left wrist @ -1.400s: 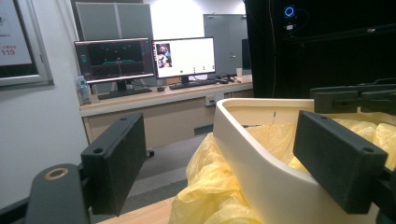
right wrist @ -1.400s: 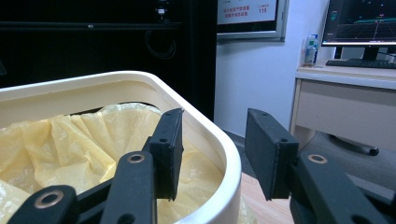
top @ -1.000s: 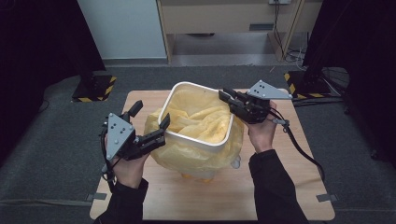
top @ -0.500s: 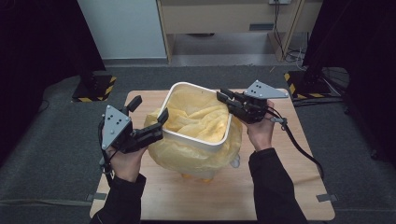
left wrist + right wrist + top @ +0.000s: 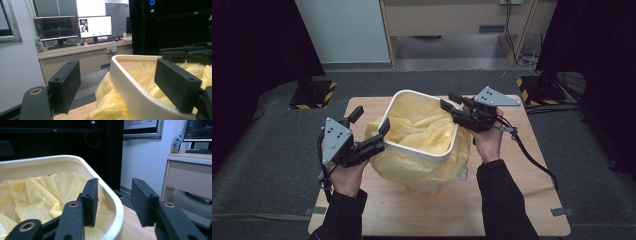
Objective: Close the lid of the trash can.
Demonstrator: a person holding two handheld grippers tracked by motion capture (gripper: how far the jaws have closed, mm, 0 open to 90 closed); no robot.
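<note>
The right tool (image 5: 453,103) straddles the far-right rim of the cream plastic waste bin (image 5: 438,156), its jaws having just been opening, pads clear of rim and liner. The left tool (image 5: 371,126), wide open, straddles the near-left rim, likely to tuck the thin yellow plastic bag (image 5: 412,167). The bin stands mid wooden worktop (image 5: 522,200).

A lab or office: desk (image 5: 82,48) with two monitors (image 5: 75,26), black curtains (image 5: 592,50), hazard-striped stand bases (image 5: 312,97).

desk (image 5: 82,48) | 2 monitors (image 5: 75,26) | bottle (image 5: 176,143) | wooden table (image 5: 532,200) | grey floor (image 5: 272,165)
</note>
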